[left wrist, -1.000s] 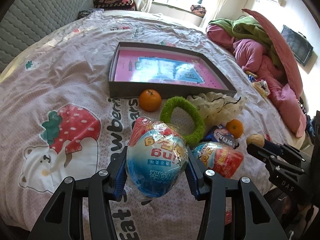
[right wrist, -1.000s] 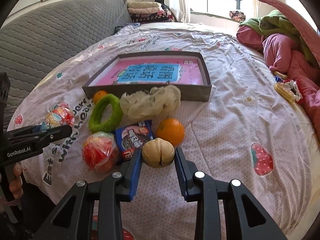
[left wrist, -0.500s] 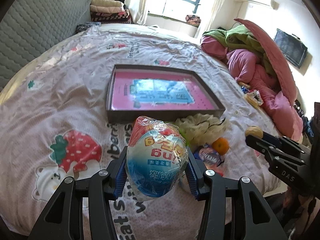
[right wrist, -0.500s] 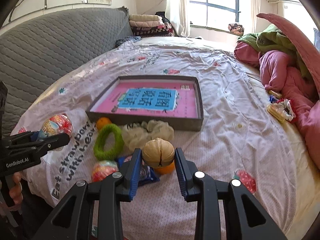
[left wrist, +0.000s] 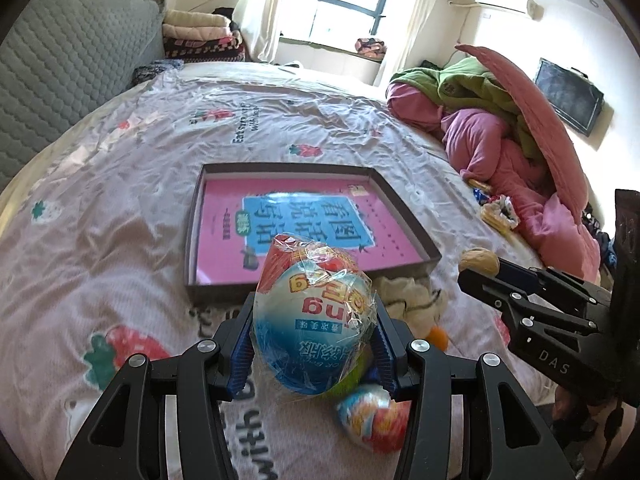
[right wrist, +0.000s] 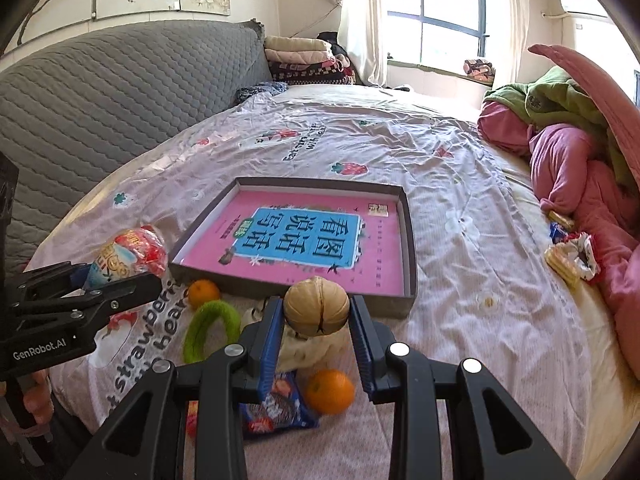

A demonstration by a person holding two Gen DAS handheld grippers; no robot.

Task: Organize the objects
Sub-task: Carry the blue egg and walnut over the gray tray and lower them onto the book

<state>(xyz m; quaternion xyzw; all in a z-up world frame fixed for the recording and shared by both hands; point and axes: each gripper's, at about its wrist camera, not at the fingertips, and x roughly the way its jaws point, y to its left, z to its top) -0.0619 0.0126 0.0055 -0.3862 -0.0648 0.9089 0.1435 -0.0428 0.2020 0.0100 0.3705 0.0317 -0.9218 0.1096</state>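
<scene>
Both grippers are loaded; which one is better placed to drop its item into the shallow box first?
Right, narrowly. The right gripper holds the walnut just short of the box near wall. The left gripper with the wrapped egg looks slightly further back.

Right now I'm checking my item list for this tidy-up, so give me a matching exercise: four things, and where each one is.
Things:
1. walnut
2. wrapped snack ball
3. pink book
4. green ring

Places:
A. inside the shallow box
B. in the right tongs
C. lying on the bedsheet
D. in the left tongs

Pairs: 1-B, 2-D, 3-A, 4-C
</scene>
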